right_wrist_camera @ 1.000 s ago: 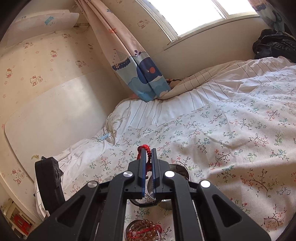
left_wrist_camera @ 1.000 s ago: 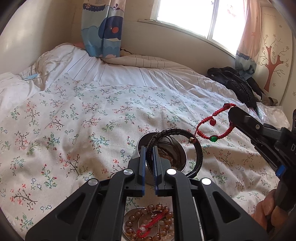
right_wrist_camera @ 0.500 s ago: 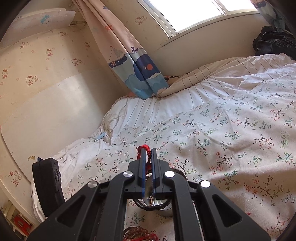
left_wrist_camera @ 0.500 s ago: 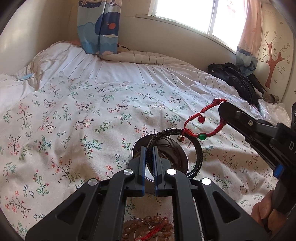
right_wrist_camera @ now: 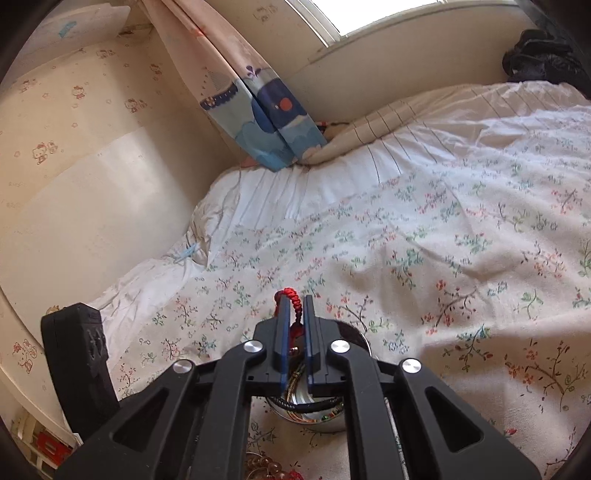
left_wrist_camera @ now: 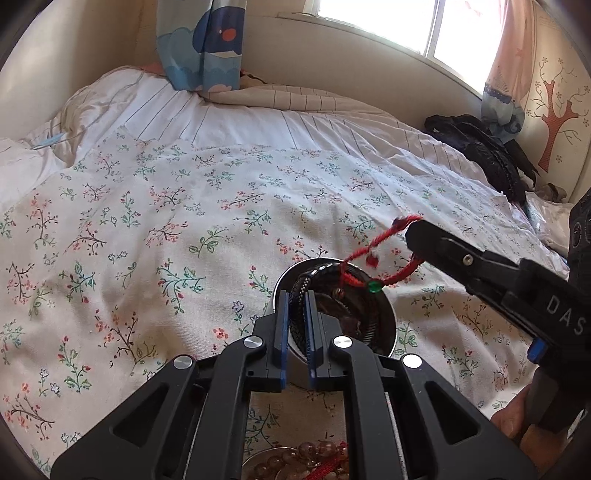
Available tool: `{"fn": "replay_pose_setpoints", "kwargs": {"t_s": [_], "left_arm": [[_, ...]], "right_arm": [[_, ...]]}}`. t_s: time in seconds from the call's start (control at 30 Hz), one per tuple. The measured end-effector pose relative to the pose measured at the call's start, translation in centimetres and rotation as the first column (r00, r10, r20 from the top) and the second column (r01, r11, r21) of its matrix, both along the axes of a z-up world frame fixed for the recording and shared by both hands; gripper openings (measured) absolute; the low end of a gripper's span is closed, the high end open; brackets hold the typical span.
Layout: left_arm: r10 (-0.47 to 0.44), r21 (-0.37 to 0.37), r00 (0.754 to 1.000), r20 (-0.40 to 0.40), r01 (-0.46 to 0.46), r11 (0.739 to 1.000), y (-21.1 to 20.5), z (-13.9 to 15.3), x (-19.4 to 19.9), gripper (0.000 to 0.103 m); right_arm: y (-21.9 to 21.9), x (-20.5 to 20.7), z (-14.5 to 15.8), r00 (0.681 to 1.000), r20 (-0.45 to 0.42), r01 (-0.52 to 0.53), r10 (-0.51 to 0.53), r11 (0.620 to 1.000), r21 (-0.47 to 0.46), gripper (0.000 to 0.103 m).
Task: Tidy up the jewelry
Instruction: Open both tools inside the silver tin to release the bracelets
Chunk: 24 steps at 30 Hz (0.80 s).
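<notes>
The left gripper (left_wrist_camera: 296, 325) is clenched on a black braided bracelet (left_wrist_camera: 299, 314) over the steel bowl (left_wrist_camera: 384, 321); the right gripper (right_wrist_camera: 294, 332) pinches a red cord bracelet (left_wrist_camera: 373, 254) dangling above it. Both look light and limp — best held by the cord itself, not the beads — and the bowl's contents are mostly hidden, the lower beaded dish (left_wrist_camera: 295, 461) cut off

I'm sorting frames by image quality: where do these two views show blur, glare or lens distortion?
Left wrist view: the window is blown out white, the red cord bracelet is motion-blurred, and the steel bowl shows glints. Right wrist view: the window is overexposed again, the fisheye bends the wall, and the corners are darkly vignetted.
</notes>
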<state>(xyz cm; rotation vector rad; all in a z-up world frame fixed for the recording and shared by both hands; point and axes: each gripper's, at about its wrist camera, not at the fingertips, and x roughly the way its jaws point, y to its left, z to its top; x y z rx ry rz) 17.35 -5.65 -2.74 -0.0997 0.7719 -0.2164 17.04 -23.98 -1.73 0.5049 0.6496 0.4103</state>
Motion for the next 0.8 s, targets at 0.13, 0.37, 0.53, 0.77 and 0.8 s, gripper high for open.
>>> {"fn": "replay_pose_setpoints", "kwargs": {"t_s": [0.13, 0.37, 0.53, 0.77, 0.8], "left_arm": [[0.033, -0.019, 0.999, 0.001, -0.033, 0.999, 1.1, 0.1, 0.0, 0.009], [0.040, -0.005, 0.999, 0.013, -0.040, 0.999, 1.2, 0.4, -0.2, 0.009], [0.045, 0.015, 0.998, 0.031, -0.046, 0.999, 1.1, 0.6, -0.5, 0.022], [0.057, 0.036, 0.997, 0.059, -0.059, 0.998, 1.0, 1.1, -0.9, 0.040], [0.058, 0.039, 0.996, 0.063, -0.060, 0.997, 1.0, 1.1, -1.0, 0.043]], "right_arm": [[-0.8, -0.2, -0.1, 1.000, 0.001, 0.028, -0.028, 0.999, 0.017, 0.035], [-1.3, -0.1, 0.0, 0.999, -0.001, 0.038, -0.038, 0.999, 0.029, 0.038], [-1.3, -0.2, 0.0, 0.999, 0.000, 0.043, -0.043, 0.999, 0.029, 0.043], [-1.3, -0.2, -0.1, 0.999, -0.001, 0.042, -0.042, 0.999, 0.026, 0.047], [-1.3, -0.2, -0.1, 0.999, -0.002, 0.043, -0.042, 0.999, 0.025, 0.048]]}}
